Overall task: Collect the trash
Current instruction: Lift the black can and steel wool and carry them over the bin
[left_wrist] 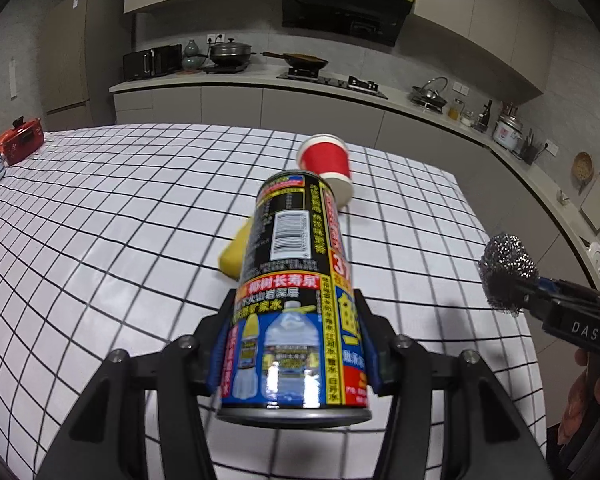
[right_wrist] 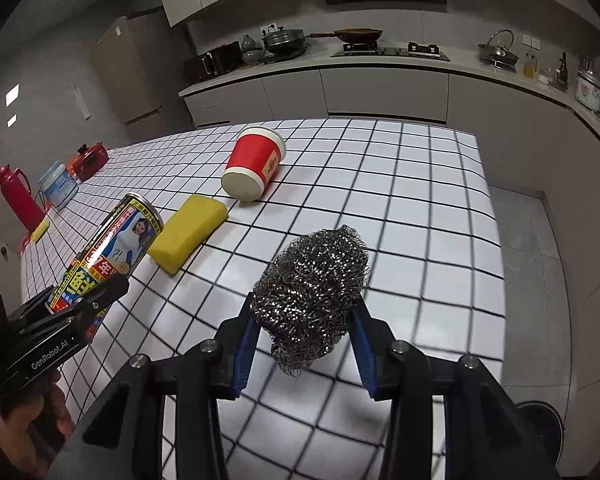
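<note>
My left gripper (left_wrist: 296, 340) is shut on a drink can (left_wrist: 296, 280) with black, blue and yellow print, held above the checked tablecloth (left_wrist: 120, 200); the can also shows in the right wrist view (right_wrist: 112, 252). My right gripper (right_wrist: 304, 332) is shut on a steel wool scourer (right_wrist: 312, 292), held above the table; the scourer also shows at the right of the left wrist view (left_wrist: 508, 272). A red paper cup (right_wrist: 256, 164) lies on its side on the table. A yellow sponge (right_wrist: 188, 232) lies in front of it.
At the table's far left stand a red thermos (right_wrist: 16, 196), a white-blue tub (right_wrist: 60, 184) and a small red pot (right_wrist: 88, 160). A dark round bin rim (right_wrist: 540, 420) shows on the floor at lower right. Kitchen counters (right_wrist: 380, 68) run behind.
</note>
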Tool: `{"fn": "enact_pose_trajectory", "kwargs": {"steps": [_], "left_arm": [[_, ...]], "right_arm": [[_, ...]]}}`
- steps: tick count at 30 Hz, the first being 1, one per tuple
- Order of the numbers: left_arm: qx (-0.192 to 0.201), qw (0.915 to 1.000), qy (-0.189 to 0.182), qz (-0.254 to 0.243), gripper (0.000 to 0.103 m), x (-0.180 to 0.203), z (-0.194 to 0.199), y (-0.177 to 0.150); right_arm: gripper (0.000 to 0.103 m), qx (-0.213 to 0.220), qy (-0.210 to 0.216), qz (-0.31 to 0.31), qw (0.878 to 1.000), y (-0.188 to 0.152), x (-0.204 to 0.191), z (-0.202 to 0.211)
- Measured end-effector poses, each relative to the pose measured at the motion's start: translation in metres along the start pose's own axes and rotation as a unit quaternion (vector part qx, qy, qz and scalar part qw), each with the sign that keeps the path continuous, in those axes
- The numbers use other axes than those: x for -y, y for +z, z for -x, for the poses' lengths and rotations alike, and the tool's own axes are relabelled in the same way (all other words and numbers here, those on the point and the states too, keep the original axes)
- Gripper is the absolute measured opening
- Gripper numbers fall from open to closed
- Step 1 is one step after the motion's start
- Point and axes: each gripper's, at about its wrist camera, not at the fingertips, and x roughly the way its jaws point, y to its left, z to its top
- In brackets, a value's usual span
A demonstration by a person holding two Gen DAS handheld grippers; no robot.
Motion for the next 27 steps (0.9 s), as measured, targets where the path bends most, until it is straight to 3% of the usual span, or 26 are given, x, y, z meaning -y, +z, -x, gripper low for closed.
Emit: {"fn": "enact_pose_trajectory", "kwargs": {"steps": [12,27], "left_arm": [[0.007,0.9991,-0.032,-0.027,0.054,0.078,0.031,-0.019],[-0.002,0.9946,-0.077,-0.069,0.053,0.188,0.041,-0.051]], "right_arm": [[0.045,0.026,-0.02,-0.02,0.999,-0.033,0.064,0.078],[0.045,0.043,-0.063,-0.064,0.995,-0.085,0.17,0.156]]}}
